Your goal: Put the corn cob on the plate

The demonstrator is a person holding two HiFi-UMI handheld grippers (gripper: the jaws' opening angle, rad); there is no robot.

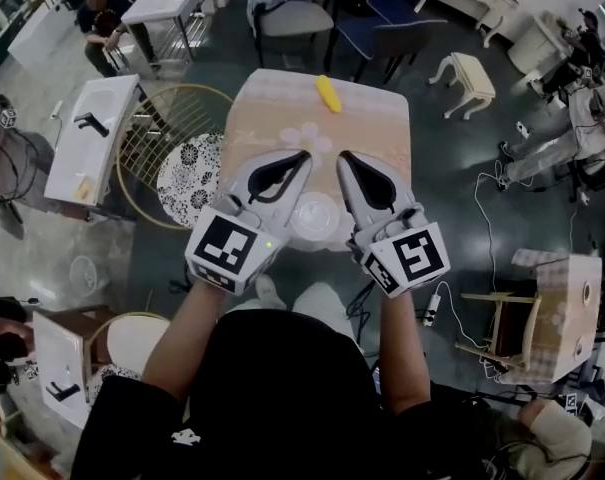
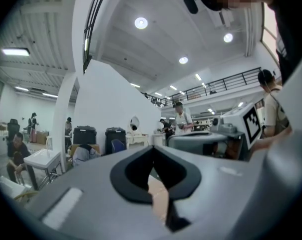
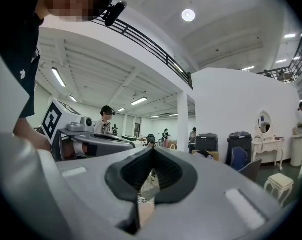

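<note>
Left gripper (image 1: 302,156) and right gripper (image 1: 344,157) hang clenched and empty over the near edge of the table (image 1: 382,138), with the plate (image 1: 315,220) between them. The corn cob (image 1: 327,93) lies at twelve o'clock by the far edge, with bare tabletop between.

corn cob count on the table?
1. The corn cob lies near the table's far edge, apart from the plate; part of the table is hidden.

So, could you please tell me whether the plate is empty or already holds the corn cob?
Empty: the plate is bare at the near edge of the table, while the corn cob lies at its far edge.
</note>
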